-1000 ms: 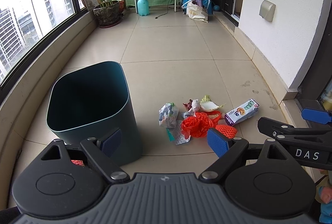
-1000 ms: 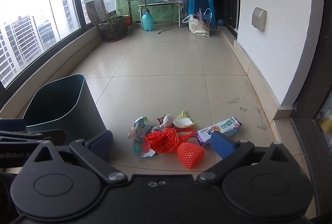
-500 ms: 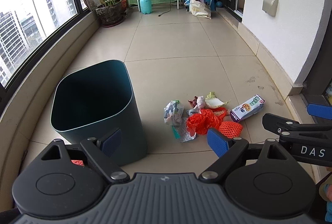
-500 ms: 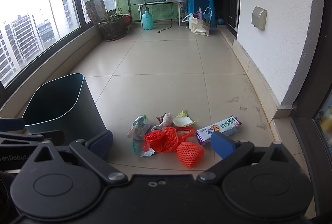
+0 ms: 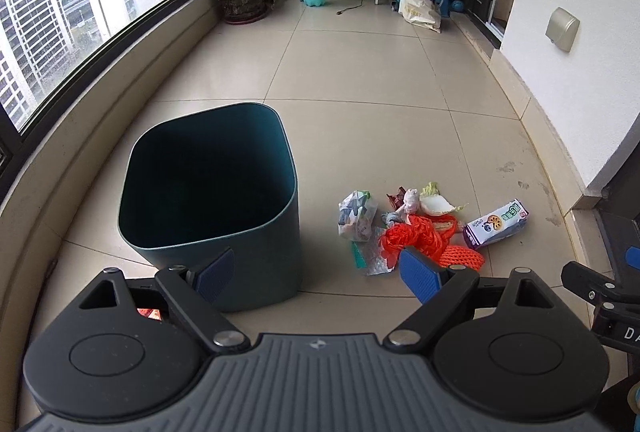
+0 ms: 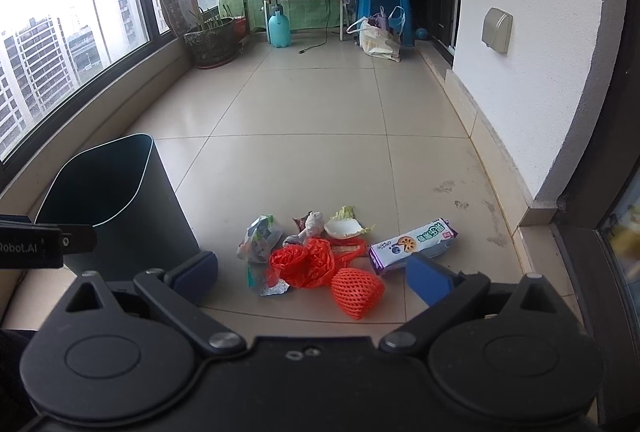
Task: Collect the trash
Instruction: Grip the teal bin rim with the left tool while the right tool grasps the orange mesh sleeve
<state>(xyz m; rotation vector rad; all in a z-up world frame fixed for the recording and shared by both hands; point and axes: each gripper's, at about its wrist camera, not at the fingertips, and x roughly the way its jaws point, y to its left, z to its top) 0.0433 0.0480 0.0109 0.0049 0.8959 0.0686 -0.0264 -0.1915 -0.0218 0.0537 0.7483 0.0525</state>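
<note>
Approach step, nothing gathered yet: both the left claw (image 5: 316, 274) and right claw (image 6: 316, 278) hang wide and empty. The trash pile (image 6: 320, 256) lies mid-floor, just beside the bin (image 5: 208, 200). Next, I judge, the right claw must descend onto the orange foam net (image 6: 356, 290).

Black left tool (image 5: 316, 274) and right tool (image 6: 314, 272), blue pads, silver screws

Both wrist cameras sit low above a tiled balcony floor and look forward along their own spread fingers toward the far end. The left view stands close behind the bin (image 5: 208, 200), litter off to its right; the right view centres the litter pile (image 6: 320, 256), bin at its left. Both share bin, litter and window wall.
</note>
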